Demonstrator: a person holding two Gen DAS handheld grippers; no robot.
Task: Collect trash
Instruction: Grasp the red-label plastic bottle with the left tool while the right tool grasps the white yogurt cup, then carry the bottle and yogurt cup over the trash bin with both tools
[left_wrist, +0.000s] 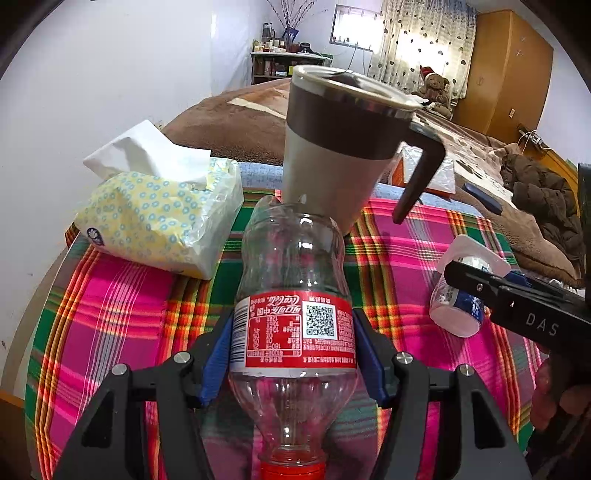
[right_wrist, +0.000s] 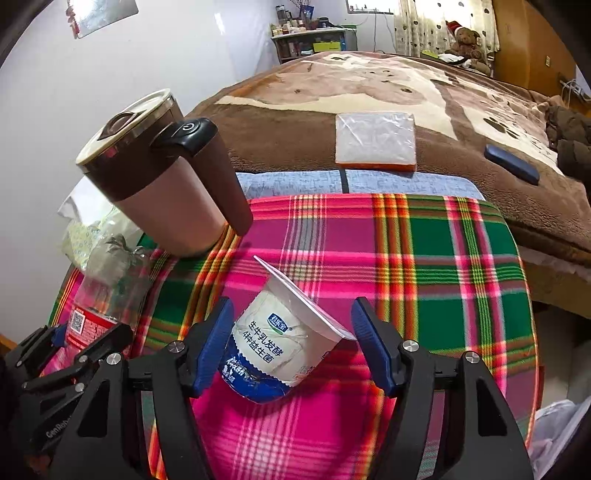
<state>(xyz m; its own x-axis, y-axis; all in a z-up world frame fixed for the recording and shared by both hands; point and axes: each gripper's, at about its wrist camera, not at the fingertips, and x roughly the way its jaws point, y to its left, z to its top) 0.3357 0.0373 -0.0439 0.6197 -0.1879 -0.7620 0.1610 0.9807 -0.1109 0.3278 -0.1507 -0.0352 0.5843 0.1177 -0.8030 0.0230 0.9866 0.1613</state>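
Red bottle cap cut off btm edge.

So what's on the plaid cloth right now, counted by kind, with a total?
Plastic bottle, lying between the left gripper's pads: 1
Yogurt cup, tipped over between the right gripper's open pads: 1
Lidded mug, upright: 1
Tissue pack: 1
Total: 4
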